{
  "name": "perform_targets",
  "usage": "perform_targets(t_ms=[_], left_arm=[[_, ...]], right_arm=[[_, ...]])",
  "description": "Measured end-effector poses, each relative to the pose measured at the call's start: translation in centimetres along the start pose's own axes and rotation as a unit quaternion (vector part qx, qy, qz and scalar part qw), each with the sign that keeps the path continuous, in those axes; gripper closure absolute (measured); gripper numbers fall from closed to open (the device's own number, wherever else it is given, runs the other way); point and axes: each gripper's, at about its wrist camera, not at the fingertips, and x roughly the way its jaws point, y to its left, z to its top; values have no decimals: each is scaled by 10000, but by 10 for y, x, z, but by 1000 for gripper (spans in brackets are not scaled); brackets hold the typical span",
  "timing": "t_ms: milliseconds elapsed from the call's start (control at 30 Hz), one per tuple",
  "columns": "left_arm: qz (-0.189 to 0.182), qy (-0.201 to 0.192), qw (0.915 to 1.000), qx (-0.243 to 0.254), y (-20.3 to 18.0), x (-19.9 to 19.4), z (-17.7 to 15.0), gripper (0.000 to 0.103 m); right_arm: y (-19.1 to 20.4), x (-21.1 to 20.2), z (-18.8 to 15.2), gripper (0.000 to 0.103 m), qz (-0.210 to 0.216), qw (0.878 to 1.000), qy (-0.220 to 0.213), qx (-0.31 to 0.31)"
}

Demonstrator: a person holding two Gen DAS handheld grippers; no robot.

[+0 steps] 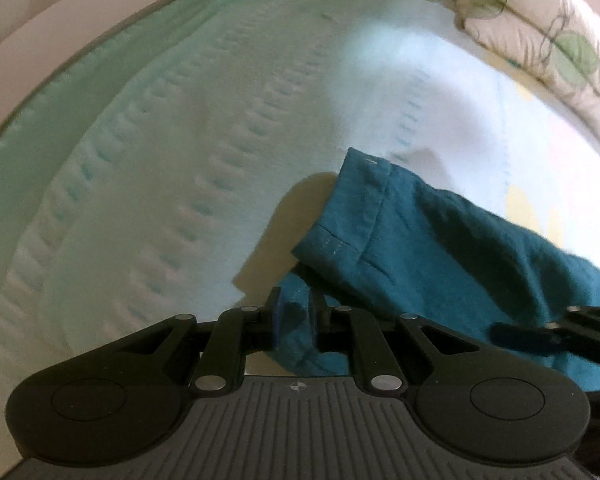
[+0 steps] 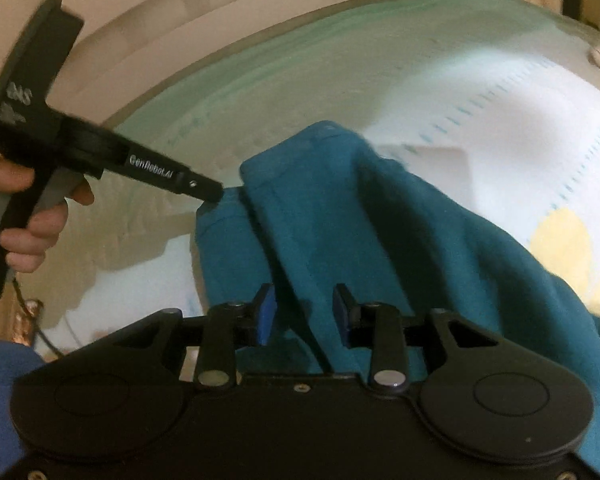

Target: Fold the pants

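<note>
Each view is taken from just behind its own fingers, angled down and forward over the bed (image 1: 148, 168), close to the cloth. The pants (image 1: 440, 232) and bed are shared by both, and the left gripper (image 2: 216, 194) is seen from the right wrist

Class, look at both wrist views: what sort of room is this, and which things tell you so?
Most likely a bedroom. The teal pants lie on a quilted bedspread, with a leaf-print pillow at its far edge.

Right wrist view: white lettering "GenRobot.AI" legible on the black barrel of the left claw (image 2: 214, 196). Further white characters on its flat rear plate, blurred, not readable. Left wrist view: no legible text.
</note>
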Motion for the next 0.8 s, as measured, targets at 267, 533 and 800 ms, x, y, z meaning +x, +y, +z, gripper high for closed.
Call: perform_targets(t_ms=[267,533,800], left_arm=[[-26,288,9995,132,-4,23,-9,90],[65,266,9996,-39,-3,31,-17,90],[701,-418,9958,-415,15,-18,-11,90]], right_arm=[[19,40,5,48,-358,9972,22,-653],[-8,23,14,94,-197,9991,-367,-16],[8,-30,9,94,961,9951,-235,50]])
